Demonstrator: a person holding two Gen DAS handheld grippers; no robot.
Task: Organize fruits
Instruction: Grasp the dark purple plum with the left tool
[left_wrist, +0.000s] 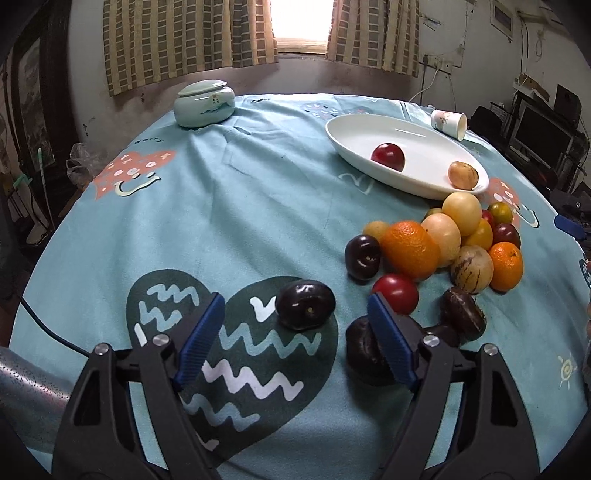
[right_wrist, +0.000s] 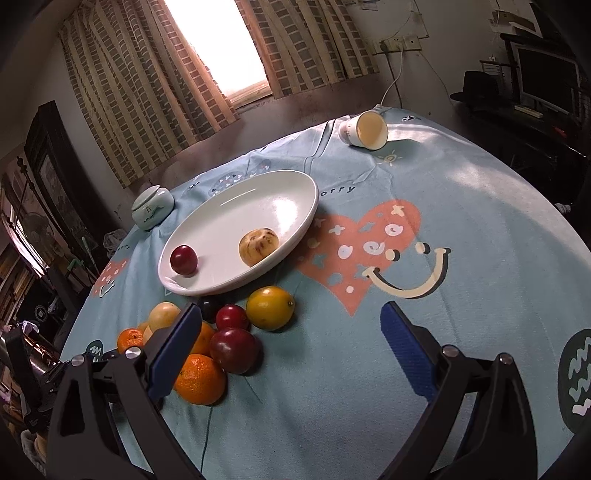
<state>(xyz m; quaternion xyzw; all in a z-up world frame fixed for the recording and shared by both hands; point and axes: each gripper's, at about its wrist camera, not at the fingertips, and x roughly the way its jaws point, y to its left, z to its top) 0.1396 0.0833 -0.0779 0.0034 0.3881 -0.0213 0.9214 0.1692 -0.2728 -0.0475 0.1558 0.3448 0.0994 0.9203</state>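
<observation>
A white oval plate (left_wrist: 354, 134) (right_wrist: 295, 192) holds a red plum (left_wrist: 387, 156) (right_wrist: 183, 259) and a tan fruit (left_wrist: 463, 175) (right_wrist: 258, 246). A pile of fruit lies on the cloth in front of it: oranges (left_wrist: 410, 248) (right_wrist: 199, 378), yellow fruits (left_wrist: 461, 208) (right_wrist: 270, 307), dark plums (left_wrist: 362, 256) (right_wrist: 234, 350). My left gripper (left_wrist: 295, 317) is open, with a dark plum (left_wrist: 305, 304) lying just beyond its fingertips. My right gripper (right_wrist: 290, 321) is open and empty, just right of the pile.
A celadon lidded jar (left_wrist: 205, 103) (right_wrist: 152, 206) stands at the far side of the table. A paper cup (left_wrist: 448, 123) (right_wrist: 364, 131) lies on its side near the far edge. The blue printed tablecloth (left_wrist: 240, 206) covers the round table.
</observation>
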